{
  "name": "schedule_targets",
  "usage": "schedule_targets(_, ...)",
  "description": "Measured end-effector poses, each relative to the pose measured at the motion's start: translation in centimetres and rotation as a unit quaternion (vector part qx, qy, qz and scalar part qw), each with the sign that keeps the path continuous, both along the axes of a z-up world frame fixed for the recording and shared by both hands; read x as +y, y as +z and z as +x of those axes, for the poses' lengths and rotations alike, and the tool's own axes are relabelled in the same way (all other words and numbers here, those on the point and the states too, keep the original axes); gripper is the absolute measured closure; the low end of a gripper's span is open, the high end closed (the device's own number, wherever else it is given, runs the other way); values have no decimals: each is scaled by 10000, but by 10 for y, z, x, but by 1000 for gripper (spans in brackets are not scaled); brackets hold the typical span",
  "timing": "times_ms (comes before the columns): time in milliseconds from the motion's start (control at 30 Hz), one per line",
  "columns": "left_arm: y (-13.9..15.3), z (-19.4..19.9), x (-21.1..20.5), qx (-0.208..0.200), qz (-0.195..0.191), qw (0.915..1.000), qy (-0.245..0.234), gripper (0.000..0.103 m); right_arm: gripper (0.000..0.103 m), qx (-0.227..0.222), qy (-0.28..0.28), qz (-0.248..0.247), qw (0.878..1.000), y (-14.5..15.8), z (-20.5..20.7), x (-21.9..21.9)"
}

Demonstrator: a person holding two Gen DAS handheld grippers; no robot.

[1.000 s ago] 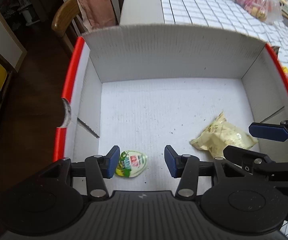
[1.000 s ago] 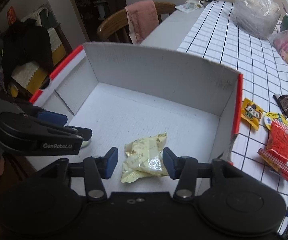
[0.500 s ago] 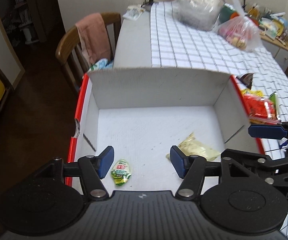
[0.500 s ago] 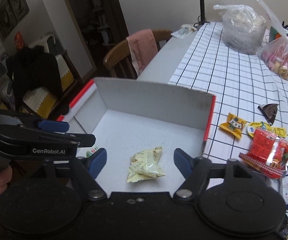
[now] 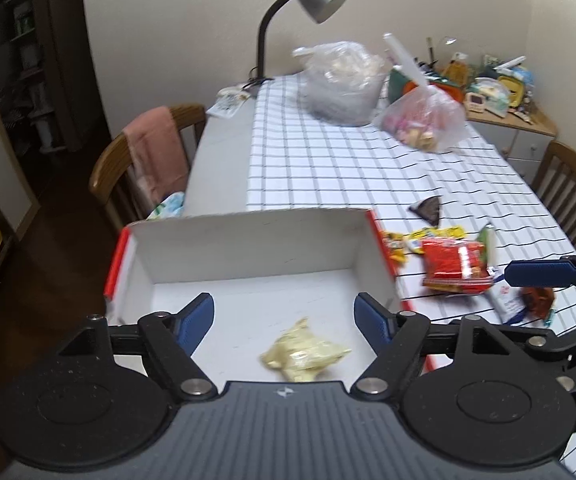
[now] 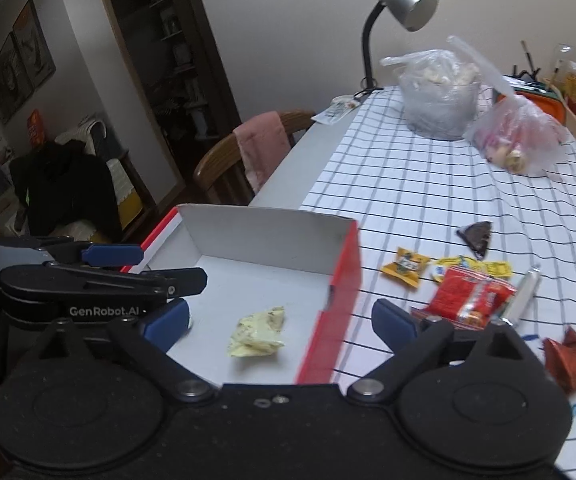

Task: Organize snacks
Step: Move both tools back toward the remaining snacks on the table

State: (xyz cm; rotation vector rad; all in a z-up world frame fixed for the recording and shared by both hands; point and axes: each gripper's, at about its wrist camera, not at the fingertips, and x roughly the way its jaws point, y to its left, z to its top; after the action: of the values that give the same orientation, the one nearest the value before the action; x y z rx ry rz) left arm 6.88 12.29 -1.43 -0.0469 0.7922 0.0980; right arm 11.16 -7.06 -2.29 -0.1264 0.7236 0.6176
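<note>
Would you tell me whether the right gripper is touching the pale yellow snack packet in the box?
Apart: the right wrist view shows the right gripper raised clear of the packet.

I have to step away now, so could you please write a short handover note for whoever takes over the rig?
Left gripper: open, holding nothing; its jaws have just been opening.
Right gripper: open wide, holding nothing; jaws also just been opening.
Both hang above the near end of the white box.
Done: the pale yellow snack packet lies on the box floor.
Left: the orange packet, red packet, yellow packet, dark triangular packet and dark red wrapper lie on the checked tablecloth, right of the box.
</note>
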Motion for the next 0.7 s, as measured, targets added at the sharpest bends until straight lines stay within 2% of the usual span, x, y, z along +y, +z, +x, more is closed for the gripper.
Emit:
schedule_targets(167,0,3,-29,-58,-138,9998,-153,22,1,-107,-155,-48,9998,4,-4,-34)
schedule_targets(400,-8,10,-80,-2,-222,9984,-516,22,1,-100,-492,-267,9984,-1,-3,-86)
schedule_targets(700,-27,23,-147,259,-237,9936,-1069,22,1,120,-1433,-376,9889,-13,11,-176)
